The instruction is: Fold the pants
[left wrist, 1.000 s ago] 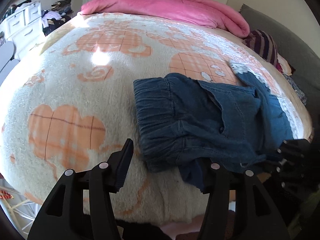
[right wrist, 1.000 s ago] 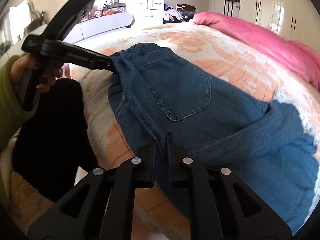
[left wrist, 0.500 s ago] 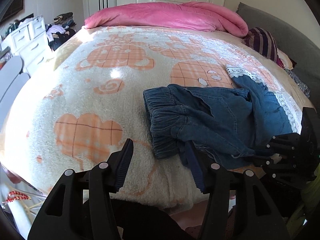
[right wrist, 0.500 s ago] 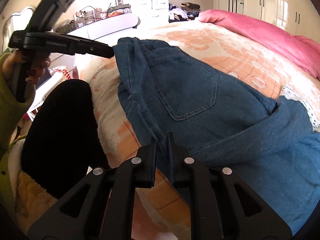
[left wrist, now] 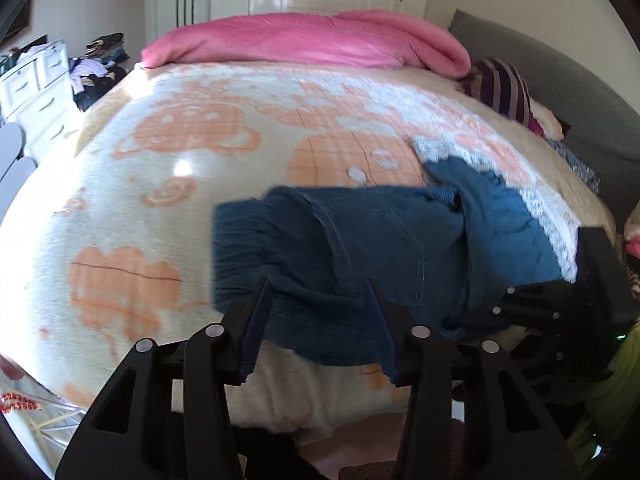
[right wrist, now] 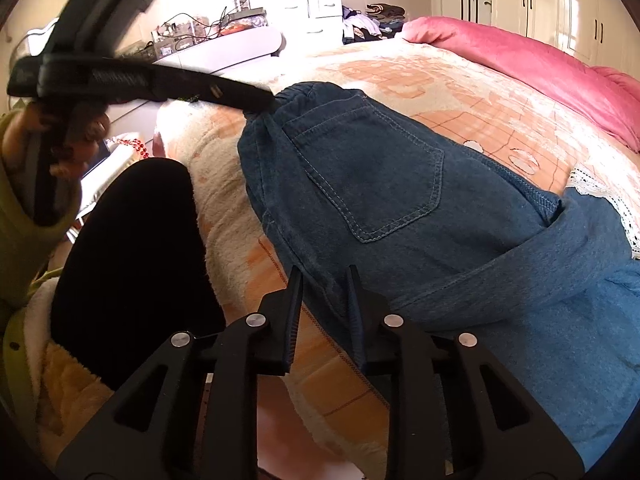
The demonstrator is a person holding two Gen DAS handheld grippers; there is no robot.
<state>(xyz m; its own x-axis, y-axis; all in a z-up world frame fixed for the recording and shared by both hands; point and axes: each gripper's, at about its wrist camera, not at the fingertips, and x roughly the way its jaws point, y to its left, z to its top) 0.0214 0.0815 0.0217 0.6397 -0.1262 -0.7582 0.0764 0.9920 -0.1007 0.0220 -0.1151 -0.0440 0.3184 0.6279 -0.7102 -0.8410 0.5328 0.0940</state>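
In the left wrist view, the denim pants (left wrist: pixel 360 248) lie folded on the bed (left wrist: pixel 168 184) near its front edge, their long axis running across the picture: the gathered elastic waistband (left wrist: pixel 240 252) points left and the legs trail right, where a lighter blue part doubles over beside a strip of white lace (left wrist: pixel 548 224). The left gripper (left wrist: pixel 320 320) points down at the waist end with its fingers (left wrist: pixel 252 328) standing about half apart and closing; denim shows in the gap between them, but whether the pads press on it cannot be told, as the cloth is blurred. The right gripper (left wrist: pixel 520 312) shows dark at the right edge against the pants. A pink duvet (left wrist: pixel 304 40) is bunched along the far side of the bed. In the right wrist view, the pants (right wrist: pixel 400 184) lie back side up with a stitched pocket (right wrist: pixel 372 176) showing, the waistband at the upper left and the legs running to the lower right. The right gripper (right wrist: pixel 324 312) has its fingers (right wrist: pixel 294 320) a narrow way apart and opening, a fold of the denim's near edge between them. The left gripper (right wrist: pixel 260 100), held in a hand (right wrist: pixel 60 136) with a green sleeve (right wrist: pixel 24 240), reaches to the waistband corner.
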